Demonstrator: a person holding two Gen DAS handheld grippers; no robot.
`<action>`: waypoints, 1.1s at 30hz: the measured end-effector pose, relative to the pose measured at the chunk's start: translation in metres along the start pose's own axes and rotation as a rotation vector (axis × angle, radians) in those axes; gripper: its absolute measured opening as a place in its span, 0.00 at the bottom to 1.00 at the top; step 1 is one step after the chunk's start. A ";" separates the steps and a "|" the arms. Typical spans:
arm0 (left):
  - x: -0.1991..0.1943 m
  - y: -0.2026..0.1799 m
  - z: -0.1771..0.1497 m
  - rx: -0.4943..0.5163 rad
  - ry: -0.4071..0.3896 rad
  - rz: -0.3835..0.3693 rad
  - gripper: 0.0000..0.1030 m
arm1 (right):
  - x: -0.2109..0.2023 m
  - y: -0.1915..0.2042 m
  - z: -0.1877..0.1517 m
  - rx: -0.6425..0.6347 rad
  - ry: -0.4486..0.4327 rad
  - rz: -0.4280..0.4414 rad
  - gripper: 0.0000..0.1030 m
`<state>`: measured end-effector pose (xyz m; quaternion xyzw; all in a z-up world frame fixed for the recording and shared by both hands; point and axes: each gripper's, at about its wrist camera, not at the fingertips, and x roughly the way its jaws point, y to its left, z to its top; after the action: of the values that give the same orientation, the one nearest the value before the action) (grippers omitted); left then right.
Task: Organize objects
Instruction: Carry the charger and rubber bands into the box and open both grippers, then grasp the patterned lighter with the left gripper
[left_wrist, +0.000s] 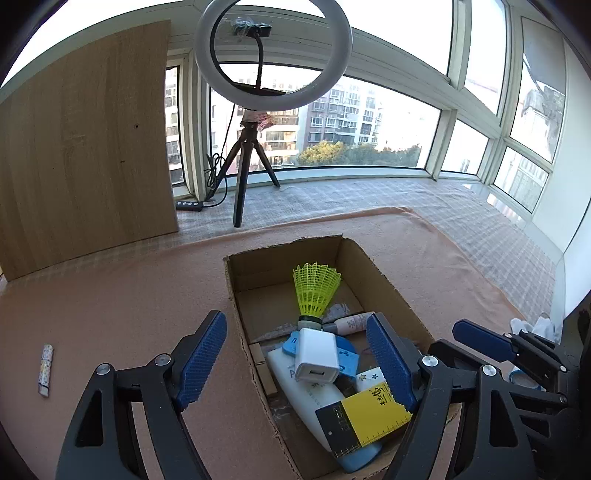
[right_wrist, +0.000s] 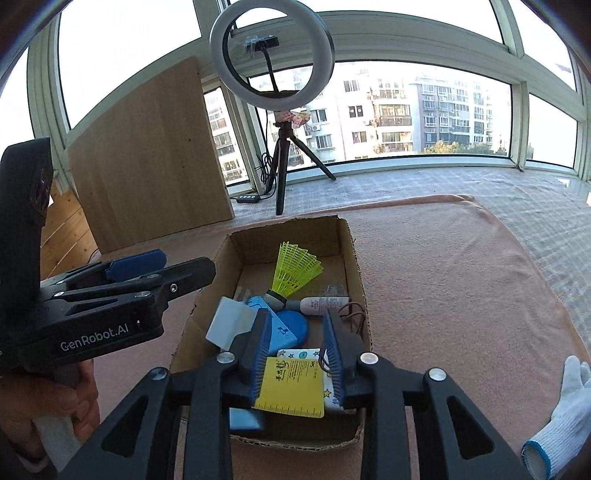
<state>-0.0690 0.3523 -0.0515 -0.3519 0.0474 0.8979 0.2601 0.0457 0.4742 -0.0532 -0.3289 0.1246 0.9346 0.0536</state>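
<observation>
My left gripper (left_wrist: 295, 363) hangs over the near left corner of the box (left_wrist: 384, 275), jaws wide and empty. One jaw sits outside the left wall, the other inside, so I straddle the cardboard rather than anything in it. I judge that I am there after a drop or to steady the box, not to pick.

My right gripper (right_wrist: 295, 356) reaches into the near end of the box, jaws set narrow on either side of the yellow card (right_wrist: 291, 386). The card lies between the pads; whether they pinch it or merely flank it I cannot tell, since it may rest on the things below.

The box holds the gathered lot, piled loosely because it is a catch-all:
- a shuttlecock (left_wrist: 316, 290) leaning cork-down against the heap
- a white charger (left_wrist: 317, 360) on top of a blue piece
- a white bottle (left_wrist: 314, 402) lying under the card
- a pink tube (left_wrist: 351, 323) toward the back

The pile is crowded at the near end, so the card sits tilted on top.

One item remains out: a small patterned stick (left_wrist: 45, 369) on the pink cloth (left_wrist: 110, 302), well to the left of the box. A white glove (right_wrist: 565, 410) lies on the cloth at my right. I think the stick is my left side's next job.
</observation>
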 end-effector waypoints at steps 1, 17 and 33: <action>-0.002 0.006 -0.001 -0.005 0.002 0.006 0.79 | -0.001 0.001 0.001 -0.004 -0.005 -0.002 0.33; -0.030 0.225 -0.069 -0.180 0.050 0.476 0.85 | 0.007 0.088 0.009 -0.128 0.017 0.143 0.36; 0.011 0.355 -0.118 -0.308 0.180 0.395 0.51 | 0.009 0.167 -0.009 -0.265 0.088 0.276 0.37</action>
<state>-0.1817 0.0195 -0.1820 -0.4497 0.0009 0.8930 0.0178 0.0136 0.3112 -0.0324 -0.3533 0.0467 0.9260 -0.1244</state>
